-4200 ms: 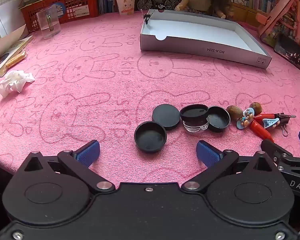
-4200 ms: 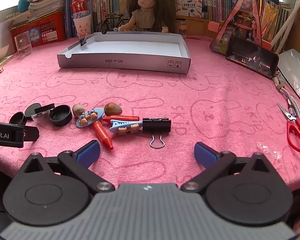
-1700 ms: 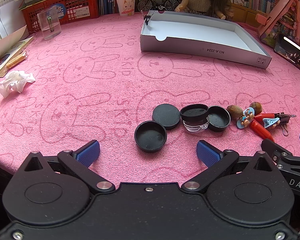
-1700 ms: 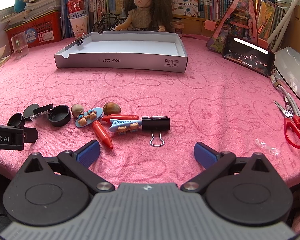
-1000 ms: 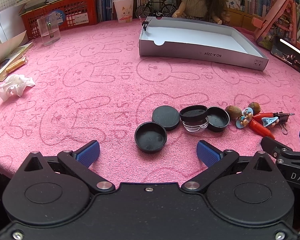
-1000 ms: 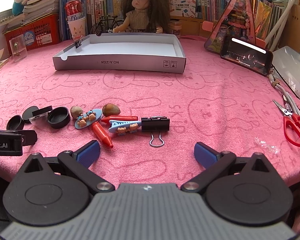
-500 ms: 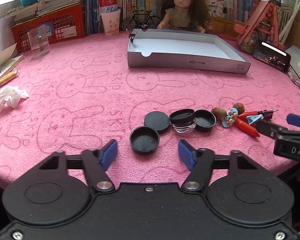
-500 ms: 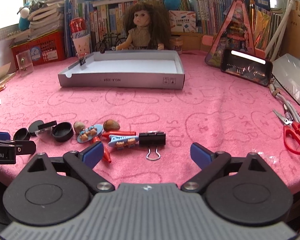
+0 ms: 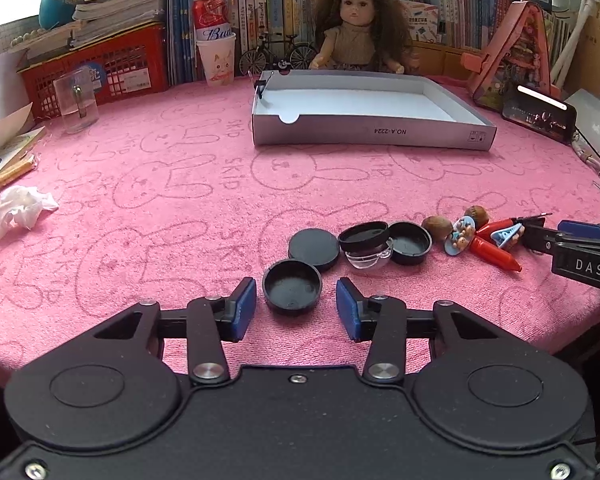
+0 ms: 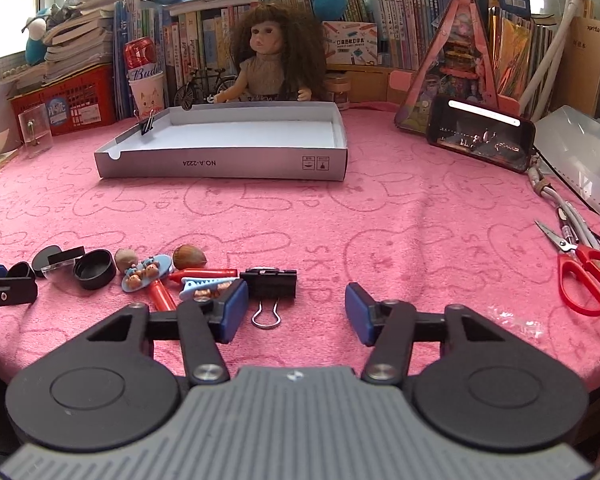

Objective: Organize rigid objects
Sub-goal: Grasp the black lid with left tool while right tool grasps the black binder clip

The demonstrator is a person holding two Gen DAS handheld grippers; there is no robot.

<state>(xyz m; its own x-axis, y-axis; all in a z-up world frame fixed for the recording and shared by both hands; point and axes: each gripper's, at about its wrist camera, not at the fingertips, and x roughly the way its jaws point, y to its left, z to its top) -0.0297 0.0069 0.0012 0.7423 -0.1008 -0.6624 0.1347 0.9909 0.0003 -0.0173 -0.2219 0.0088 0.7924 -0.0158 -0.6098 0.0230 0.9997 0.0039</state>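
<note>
On the pink rabbit-print cloth lies a row of small things: black round lids [image 9: 292, 288], a clear jar [image 9: 368, 246], two nuts [image 9: 437, 227], cartoon hair clips [image 10: 146, 273], a red crayon [image 9: 495, 254] and a black binder clip [image 10: 269, 283]. My left gripper [image 9: 296, 310] hovers just short of the nearest lid, its jaws closing, nothing between the pads. My right gripper [image 10: 296, 312] hangs over the cloth beside the binder clip, jaws closing too and empty. A grey shallow box [image 9: 374, 132] stands farther back.
A doll [image 10: 274, 56], books, a red basket [image 9: 100, 68], a can on a paper cup [image 9: 216, 46] and a toy bicycle line the back. A phone [image 10: 482, 136] leans at right, red scissors [image 10: 586, 276] lie far right. A crumpled tissue [image 9: 16, 210] and clear glass [image 9: 76, 104] sit at left.
Both grippers' jaws have narrowed from wide open. Both views have tipped upward, showing more of the shelves behind. Nothing on the cloth has moved.
</note>
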